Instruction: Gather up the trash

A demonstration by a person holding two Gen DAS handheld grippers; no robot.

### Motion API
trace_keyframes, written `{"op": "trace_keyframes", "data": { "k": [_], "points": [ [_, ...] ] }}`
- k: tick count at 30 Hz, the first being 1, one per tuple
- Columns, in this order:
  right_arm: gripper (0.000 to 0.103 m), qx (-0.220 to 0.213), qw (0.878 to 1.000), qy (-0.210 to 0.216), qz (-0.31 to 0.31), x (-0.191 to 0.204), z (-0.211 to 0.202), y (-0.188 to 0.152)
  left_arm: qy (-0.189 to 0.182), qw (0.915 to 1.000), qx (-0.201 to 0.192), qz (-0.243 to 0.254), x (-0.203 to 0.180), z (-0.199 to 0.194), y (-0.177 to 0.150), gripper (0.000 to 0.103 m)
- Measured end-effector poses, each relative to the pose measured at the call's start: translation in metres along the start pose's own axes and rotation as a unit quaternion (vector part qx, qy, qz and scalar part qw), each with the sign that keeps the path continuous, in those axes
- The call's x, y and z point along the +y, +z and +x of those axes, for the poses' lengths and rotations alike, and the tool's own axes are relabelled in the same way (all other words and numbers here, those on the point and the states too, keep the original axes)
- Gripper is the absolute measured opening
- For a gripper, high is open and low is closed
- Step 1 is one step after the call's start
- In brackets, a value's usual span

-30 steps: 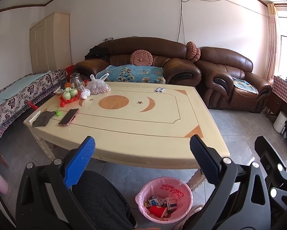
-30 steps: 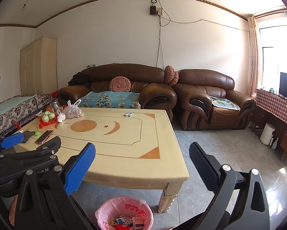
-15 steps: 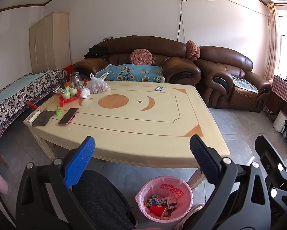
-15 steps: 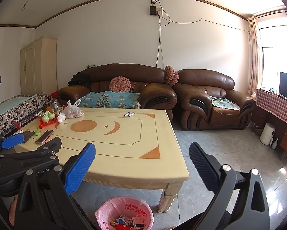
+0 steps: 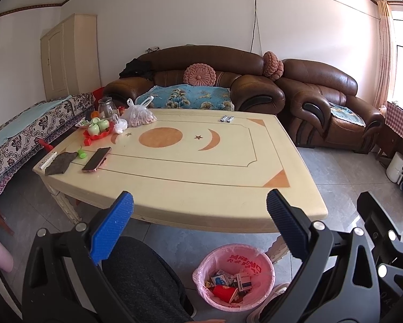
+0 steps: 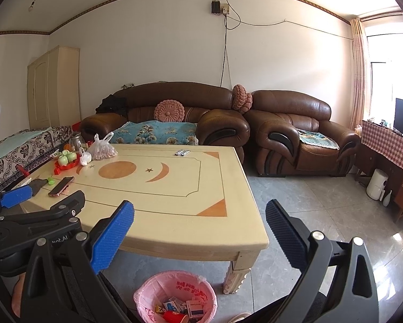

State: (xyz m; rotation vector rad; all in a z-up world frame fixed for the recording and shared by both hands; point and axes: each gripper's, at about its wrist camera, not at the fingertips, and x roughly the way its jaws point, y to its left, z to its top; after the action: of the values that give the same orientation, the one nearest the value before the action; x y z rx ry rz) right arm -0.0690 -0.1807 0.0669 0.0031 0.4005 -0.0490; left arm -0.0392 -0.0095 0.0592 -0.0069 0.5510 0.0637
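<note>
A pink-lined trash bin [image 5: 210, 262] [image 6: 147, 292] stands on the floor at the near edge of the cream table [image 5: 201, 177] [image 6: 174, 204]; it holds small boxes and a red cup. My left gripper [image 5: 198, 204] is open and empty, held above the table's near edge; it also shows at the left of the right wrist view [image 6: 40, 210]. My right gripper [image 6: 198, 210] is open and empty, to the right of the left one. Two small silver wrappers [image 5: 227, 118] [image 6: 182, 152] lie at the table's far edge.
On the table's left end lie a phone [image 5: 96, 159], a dark cloth [image 5: 60, 162], a remote [image 5: 47, 160], a red tray of green cups [image 5: 97, 130], a plastic bag [image 5: 139, 117] and a glass jug [image 5: 105, 106]. Brown sofas [image 5: 206, 80] stand behind. My knee [image 5: 136, 274] is below.
</note>
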Motion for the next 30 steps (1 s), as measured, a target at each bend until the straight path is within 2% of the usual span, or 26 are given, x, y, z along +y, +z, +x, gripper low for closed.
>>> {"op": "trace_keyframes", "data": {
  "k": [18, 23, 30],
  "points": [
    [0.096, 0.000, 1.000, -0.005, -0.006, 0.004, 0.000, -0.004, -0.001, 1.0000, -0.002, -0.005, 0.005, -0.001, -0.001, 0.097],
    [0.096, 0.001, 1.000, -0.005, -0.003, 0.003, 0.001, -0.006, -0.033, 0.9991, 0.019, -0.016, 0.008, 0.006, 0.000, 0.097],
    [0.096, 0.004, 1.000, -0.004, -0.004, 0.003, 0.003, -0.008, -0.018, 0.9998, 0.005, -0.003, 0.006, 0.004, -0.002, 0.097]
  ]
}}
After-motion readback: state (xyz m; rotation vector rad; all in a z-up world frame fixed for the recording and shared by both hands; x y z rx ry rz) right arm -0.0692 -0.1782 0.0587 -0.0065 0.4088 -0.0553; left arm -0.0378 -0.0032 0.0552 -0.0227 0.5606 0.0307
